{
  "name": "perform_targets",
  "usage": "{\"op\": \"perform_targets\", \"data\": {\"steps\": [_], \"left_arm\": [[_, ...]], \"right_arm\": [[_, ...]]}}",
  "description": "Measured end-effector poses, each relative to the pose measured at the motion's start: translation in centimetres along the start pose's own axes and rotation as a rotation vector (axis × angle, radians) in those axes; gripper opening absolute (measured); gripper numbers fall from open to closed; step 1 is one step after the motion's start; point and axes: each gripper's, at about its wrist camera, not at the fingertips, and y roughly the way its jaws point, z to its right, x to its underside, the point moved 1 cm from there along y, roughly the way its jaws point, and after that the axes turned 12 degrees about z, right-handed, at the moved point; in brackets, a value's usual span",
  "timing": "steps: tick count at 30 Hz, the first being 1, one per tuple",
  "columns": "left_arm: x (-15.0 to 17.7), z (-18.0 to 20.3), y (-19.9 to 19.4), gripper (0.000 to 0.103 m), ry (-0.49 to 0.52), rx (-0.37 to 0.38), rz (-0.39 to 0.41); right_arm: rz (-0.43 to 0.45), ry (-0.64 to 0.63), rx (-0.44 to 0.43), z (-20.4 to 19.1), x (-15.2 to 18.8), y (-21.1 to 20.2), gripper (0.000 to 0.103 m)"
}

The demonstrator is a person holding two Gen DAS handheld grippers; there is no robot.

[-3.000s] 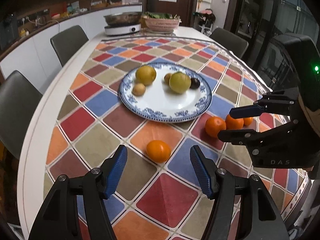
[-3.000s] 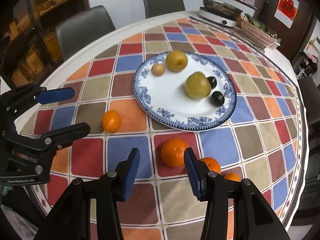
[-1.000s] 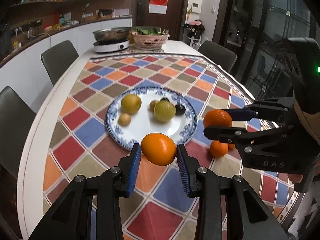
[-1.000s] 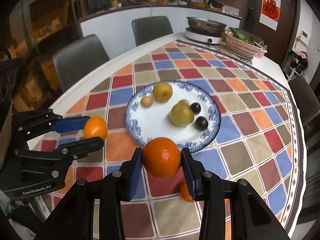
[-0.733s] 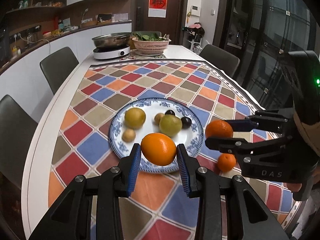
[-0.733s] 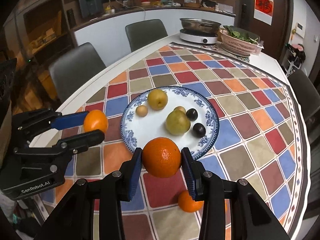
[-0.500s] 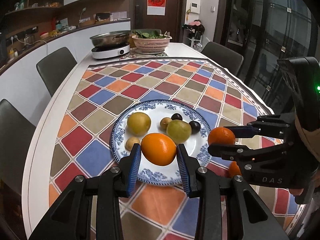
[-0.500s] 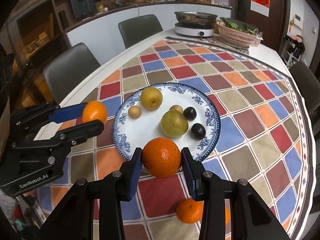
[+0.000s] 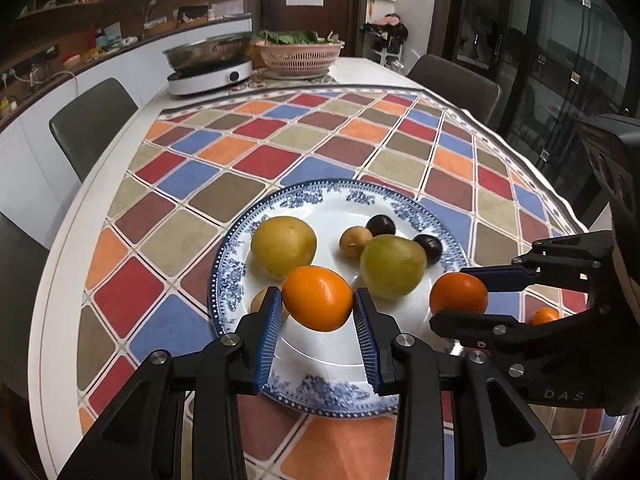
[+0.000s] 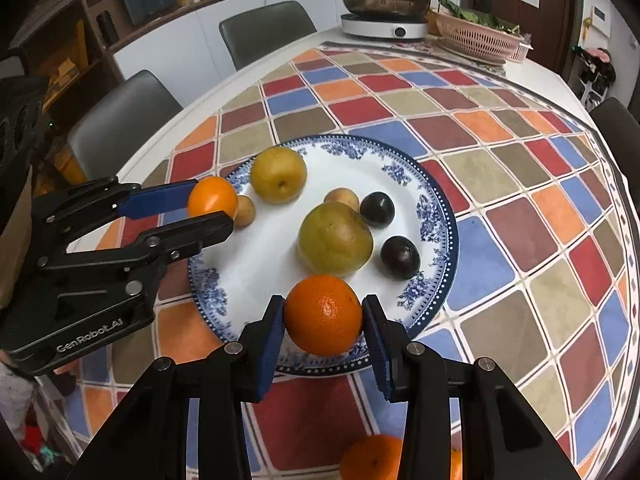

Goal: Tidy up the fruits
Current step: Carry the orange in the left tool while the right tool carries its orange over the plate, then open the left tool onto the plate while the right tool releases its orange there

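Since both grippers are already clamped on an orange each, it's all about the blue-and-white plate directly underneath. The left gripper holds its orange over the plate's near-left part, while the right gripper hangs its mandarin over the near rim, so probably a short drop into bare white space.

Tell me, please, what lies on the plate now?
On the plate lie a yellow pear, a green pear, two dark plums, and two small tan fruits. One tan fruit is half covered by the green pear.
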Motion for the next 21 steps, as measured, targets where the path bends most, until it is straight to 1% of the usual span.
{"op": "perform_targets", "data": {"steps": [8,12,16,17,19,21], "left_arm": [[0.7,-0.5,1.8,0.036,-0.012,0.001,-0.051],[0.5,-0.5,1.5,0.038,-0.012,-0.004,-0.041],[0.0,-0.6,0.4,0.048,-0.013,-0.020,-0.012],[-0.2,-0.7,0.0,0.051,-0.011,-0.033,-0.005],[-0.5,-0.7,-0.7,0.051,-0.002,-0.058,0.005],[-0.6,-0.6,-1.6,0.051,-0.003,-0.064,0.017]], "right_arm": [[-0.032,0.011,0.012,0.6,0.4,1.5,0.040],[-0.035,0.021,0.007,0.8,0.5,1.7,0.040],[-0.015,0.026,0.002,0.8,0.2,1.4,0.040],[-0.010,0.026,0.002,0.7,0.1,1.3,0.042],[0.009,0.033,-0.003,0.7,-0.1,0.9,0.047],[0.029,0.040,0.002,0.7,-0.3,0.2,0.047]]}}
